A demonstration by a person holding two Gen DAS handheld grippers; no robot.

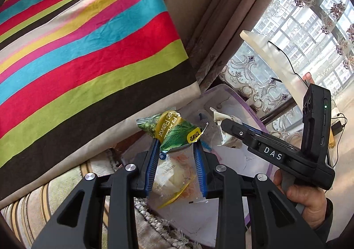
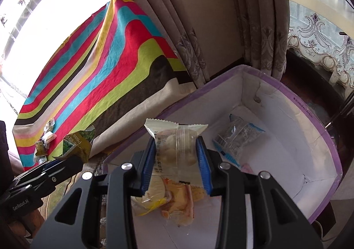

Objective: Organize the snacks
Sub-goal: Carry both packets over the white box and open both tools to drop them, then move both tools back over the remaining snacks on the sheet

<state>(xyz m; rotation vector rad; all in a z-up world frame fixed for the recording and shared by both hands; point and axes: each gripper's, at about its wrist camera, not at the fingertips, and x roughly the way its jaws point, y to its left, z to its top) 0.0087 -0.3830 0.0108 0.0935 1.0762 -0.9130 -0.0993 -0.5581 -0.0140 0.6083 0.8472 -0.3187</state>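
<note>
Left wrist view hides your green-and-yellow crinkled foil pea snack packet (image 1: 171, 131) where its lower end sinks between the blue pads; your left tool (image 1: 178, 149) is clamped on it, long axis slanting up-left. Your right tool (image 2: 176, 149) is clamped on the clear plastic pastry packet with cream ends (image 2: 176, 138), upright, over the white purple-rimmed cardboard box (image 2: 309, 120). Blurred wrapped snacks (image 2: 174, 200) lie below, print unreadable.

Green pea packet (image 1: 171, 133) between left gripper (image 1: 178, 149) pads
</note>
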